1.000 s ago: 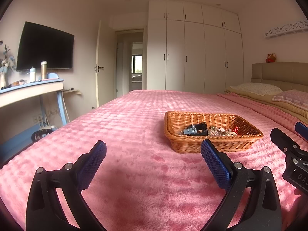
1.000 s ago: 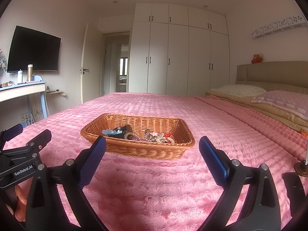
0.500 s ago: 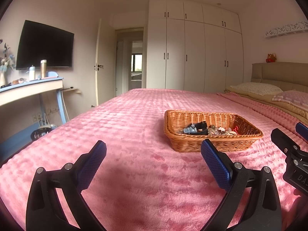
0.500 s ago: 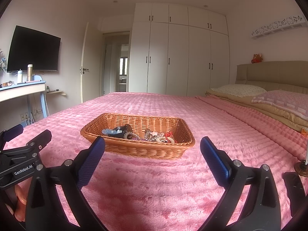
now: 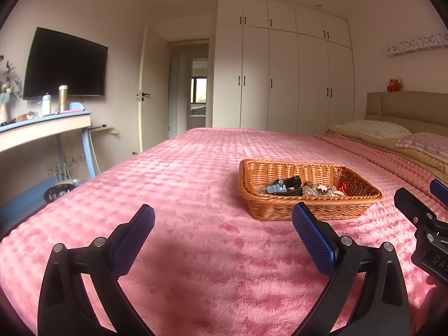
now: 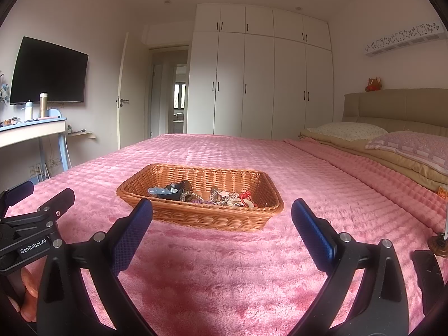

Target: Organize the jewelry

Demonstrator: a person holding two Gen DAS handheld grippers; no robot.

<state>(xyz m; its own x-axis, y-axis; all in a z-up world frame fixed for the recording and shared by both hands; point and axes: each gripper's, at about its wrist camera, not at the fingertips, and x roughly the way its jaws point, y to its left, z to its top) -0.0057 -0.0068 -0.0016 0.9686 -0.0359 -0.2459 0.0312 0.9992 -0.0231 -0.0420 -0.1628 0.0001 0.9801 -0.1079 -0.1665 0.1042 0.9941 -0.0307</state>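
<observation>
- A wicker basket [image 6: 200, 196] sits on the pink bedspread [image 6: 224, 266], toward the middle of the bed, well short of the pillows [image 6: 406, 142] at the headboard edge.
- A tangle of jewelry [image 6: 221, 197] lies inside beside a dark item [image 6: 170, 191], possibly a hair clip.
- The left gripper [image 5: 222, 236] hovers over the near edge, blue-padded fingers [image 5: 131, 240] spread wide, holding nothing.
- The right gripper [image 6: 221, 235] faces the basket, equally wide and empty.
- A small wooden stand [image 6: 439, 245] rests at the bedspread's right edge.
</observation>
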